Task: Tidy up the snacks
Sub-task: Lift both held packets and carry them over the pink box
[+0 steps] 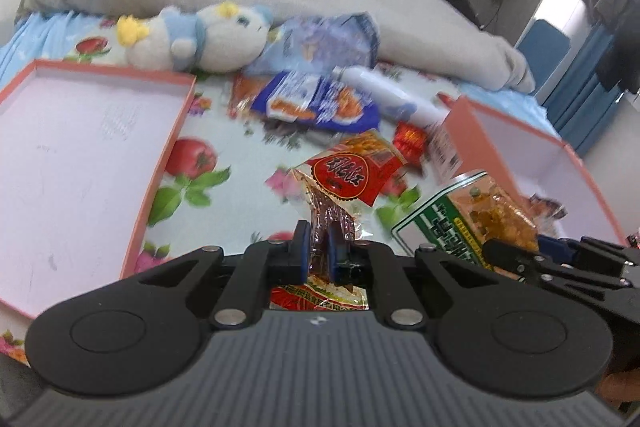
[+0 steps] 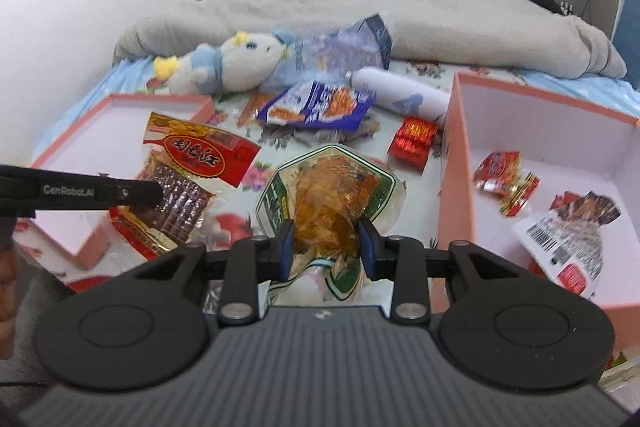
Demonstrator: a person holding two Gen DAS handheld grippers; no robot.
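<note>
Left gripper (image 1: pixel 319 241) jaws pinching crinkly red packet (image 1: pixel 347 173), right gripper (image 2: pixel 328 245) jaws clamping glossy green-edged pouch (image 2: pixel 320 195)

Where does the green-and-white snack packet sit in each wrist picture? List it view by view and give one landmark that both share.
Left wrist view: the green-and-white snack packet is at lower right, held by the right tool, in front of the right pink box.
Right wrist view: the packet is at centre, pinched between the tool's blue pads.
Shared landmark: the white bottle, lying beyond the blue snack bag.
</note>
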